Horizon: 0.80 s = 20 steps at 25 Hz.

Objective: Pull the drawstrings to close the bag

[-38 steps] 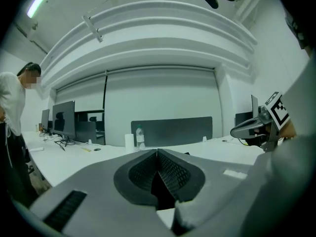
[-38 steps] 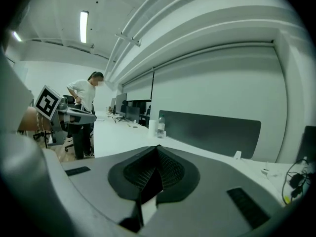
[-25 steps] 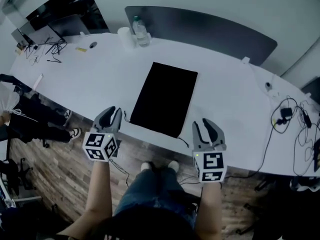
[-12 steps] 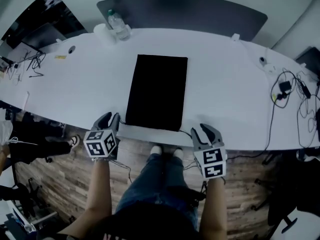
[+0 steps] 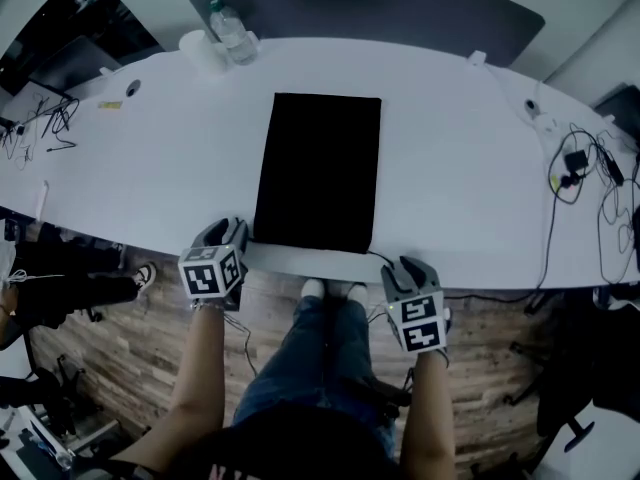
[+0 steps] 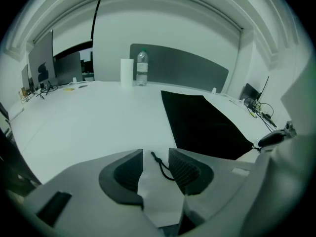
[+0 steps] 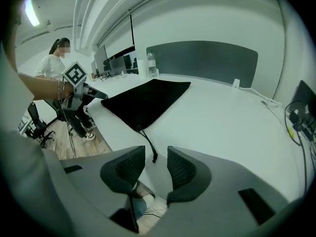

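Lengthwise, the flat black fabric bag [image 5: 318, 173] is laid pointing away from the person, drawstring end nearest. The left gripper [image 6: 155, 156] and right gripper [image 7: 154, 157] are being opened, black cord ends [image 6: 161, 167] seemingly loose between the jaws.

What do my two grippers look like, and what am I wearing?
Left gripper and right gripper: grey jaws with dark ribbed pads, each topped by a white cube of black square markers. You wear blue jeans and pale shoes.
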Each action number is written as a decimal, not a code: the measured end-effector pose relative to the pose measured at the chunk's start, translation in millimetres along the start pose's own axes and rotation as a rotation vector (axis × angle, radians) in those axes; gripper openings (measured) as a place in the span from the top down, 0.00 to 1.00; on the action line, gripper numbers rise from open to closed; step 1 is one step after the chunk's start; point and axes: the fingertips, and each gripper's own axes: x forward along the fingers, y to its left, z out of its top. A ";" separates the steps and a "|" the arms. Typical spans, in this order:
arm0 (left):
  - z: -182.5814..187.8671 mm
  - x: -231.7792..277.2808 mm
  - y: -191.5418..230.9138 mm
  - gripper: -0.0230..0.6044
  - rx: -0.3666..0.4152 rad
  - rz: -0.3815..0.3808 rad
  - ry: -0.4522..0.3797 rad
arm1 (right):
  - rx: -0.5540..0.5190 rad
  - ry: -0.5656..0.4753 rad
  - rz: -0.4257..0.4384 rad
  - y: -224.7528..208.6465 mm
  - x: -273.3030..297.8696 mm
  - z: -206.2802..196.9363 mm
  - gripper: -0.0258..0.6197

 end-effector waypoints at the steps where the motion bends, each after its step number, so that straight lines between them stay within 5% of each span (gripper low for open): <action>1: -1.4 3.3 0.8 0.73 0.005 0.009 0.008 | -0.002 0.007 -0.003 1.1 2.2 -2.6 0.75; 9: -3.1 7.7 -3.4 0.78 0.047 0.061 -0.002 | -0.058 0.011 0.011 4.4 5.9 -5.2 0.76; 13: -5.0 8.8 -12.3 0.91 0.058 0.043 0.004 | -0.073 0.010 0.001 12.8 6.0 -6.7 0.94; 20: 2.6 2.9 -13.4 0.94 0.043 0.001 -0.026 | -0.101 0.035 -0.063 8.0 1.7 -0.5 0.95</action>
